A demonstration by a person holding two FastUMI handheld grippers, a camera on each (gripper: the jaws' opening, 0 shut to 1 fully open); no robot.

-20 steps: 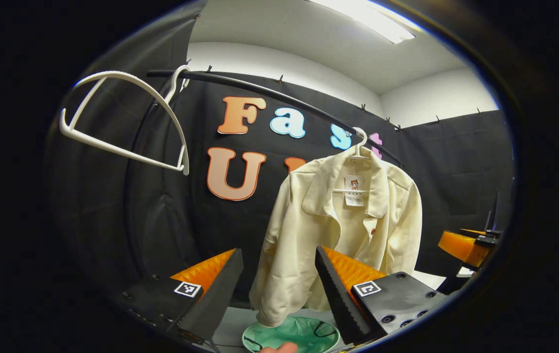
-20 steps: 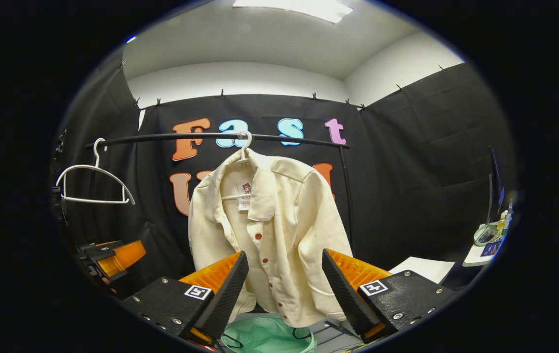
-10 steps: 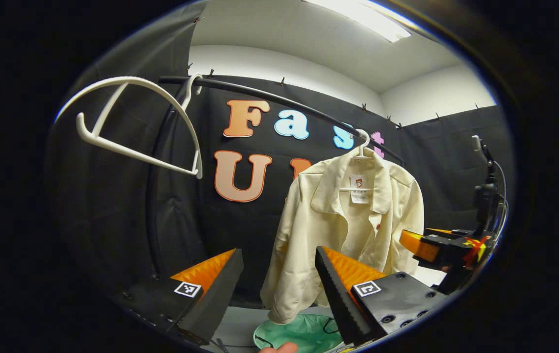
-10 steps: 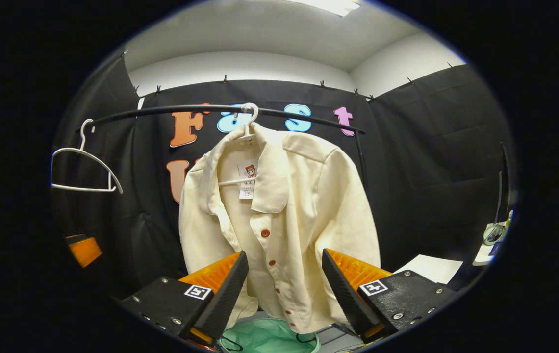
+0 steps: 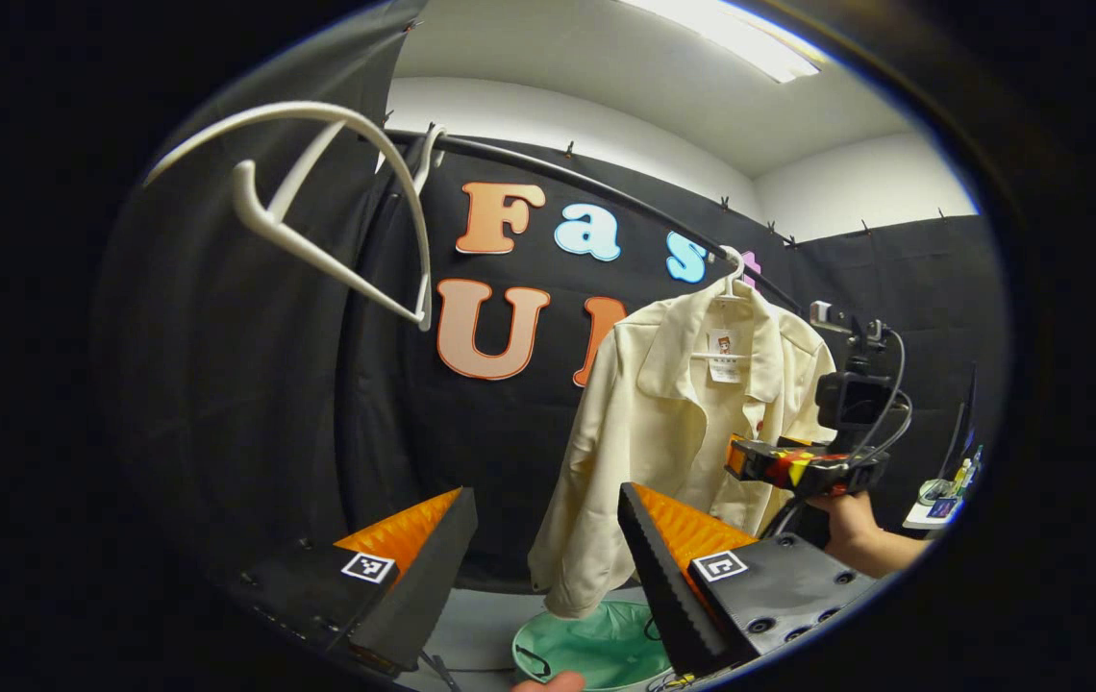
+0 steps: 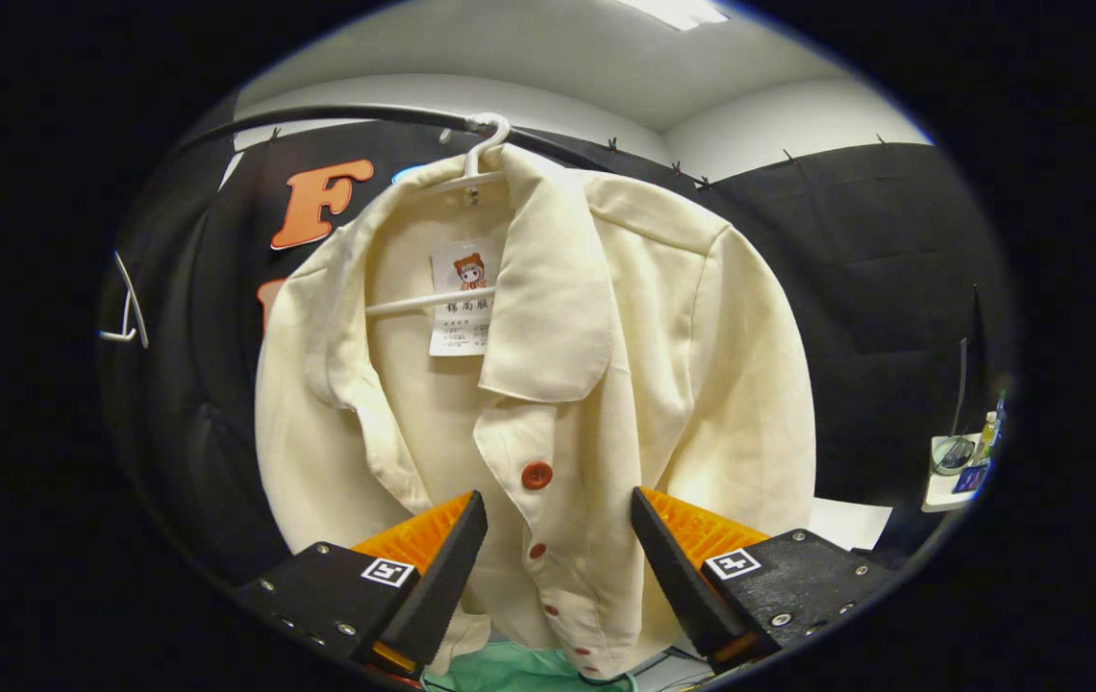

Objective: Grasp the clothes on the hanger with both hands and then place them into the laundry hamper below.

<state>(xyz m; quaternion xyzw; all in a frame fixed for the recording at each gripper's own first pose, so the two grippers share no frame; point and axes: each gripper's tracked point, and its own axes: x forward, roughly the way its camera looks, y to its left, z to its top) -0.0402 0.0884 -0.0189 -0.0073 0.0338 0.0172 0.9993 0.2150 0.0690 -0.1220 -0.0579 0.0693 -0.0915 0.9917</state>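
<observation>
A cream jacket (image 6: 548,384) with red buttons hangs on a white hanger (image 6: 481,154) from the black rail. In the right gripper view it looms close, and my right gripper (image 6: 556,548) stands open just in front of its button placket, not touching it. In the left gripper view the same jacket (image 5: 673,432) hangs farther off to the right, and my left gripper (image 5: 548,538) is open, short of its left sleeve. A hand holds the right gripper (image 5: 803,466) against the jacket's front there. Below the jacket sits the green laundry hamper (image 5: 596,649), also showing as the hamper (image 6: 510,668).
An empty white hanger (image 5: 336,211) hangs on the rail (image 5: 606,192) close at my upper left. A small table with bottles (image 6: 966,461) stands at the far right. A white sheet (image 6: 851,524) lies low at the right.
My right gripper has moved in close to the jacket, which now looks much larger. My left gripper has drifted left and nearer the empty hanger. Both stay open.
</observation>
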